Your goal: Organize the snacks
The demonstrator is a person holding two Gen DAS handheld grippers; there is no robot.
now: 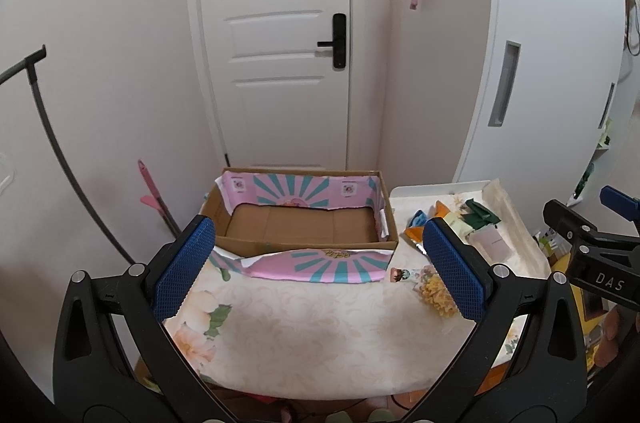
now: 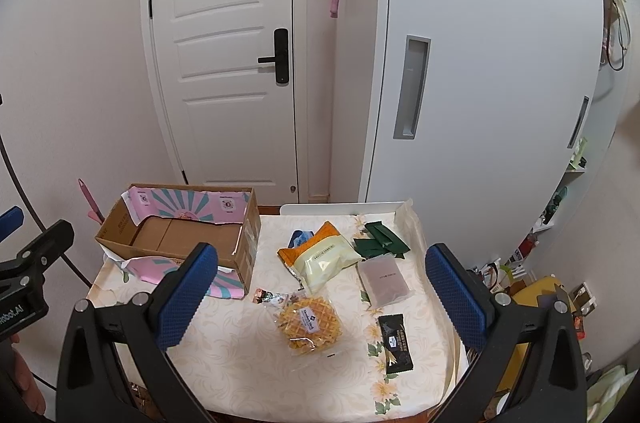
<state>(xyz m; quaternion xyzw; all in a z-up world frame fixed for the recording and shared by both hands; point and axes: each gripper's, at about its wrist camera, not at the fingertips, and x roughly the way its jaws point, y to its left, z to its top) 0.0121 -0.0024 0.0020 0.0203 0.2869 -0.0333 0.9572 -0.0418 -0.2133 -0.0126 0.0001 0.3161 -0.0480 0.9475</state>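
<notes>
An empty cardboard box (image 1: 304,223) with pink and teal lining stands at the table's far left; it also shows in the right wrist view (image 2: 180,227). Snacks lie right of it: a waffle pack (image 2: 309,323), a yellow and orange bag (image 2: 324,255), green packets (image 2: 380,241), a pinkish packet (image 2: 384,281), a black sachet (image 2: 396,341) and a small candy (image 2: 270,297). My left gripper (image 1: 316,267) is open and empty, in front of the box. My right gripper (image 2: 320,295) is open and empty above the snacks.
The table (image 2: 240,355) has a floral cloth and a near edge close below both grippers. A white door (image 2: 228,43) and a white cabinet (image 2: 480,63) stand behind. Clutter sits on the floor at right (image 2: 540,287). A pink-handled tool (image 1: 154,199) leans left of the box.
</notes>
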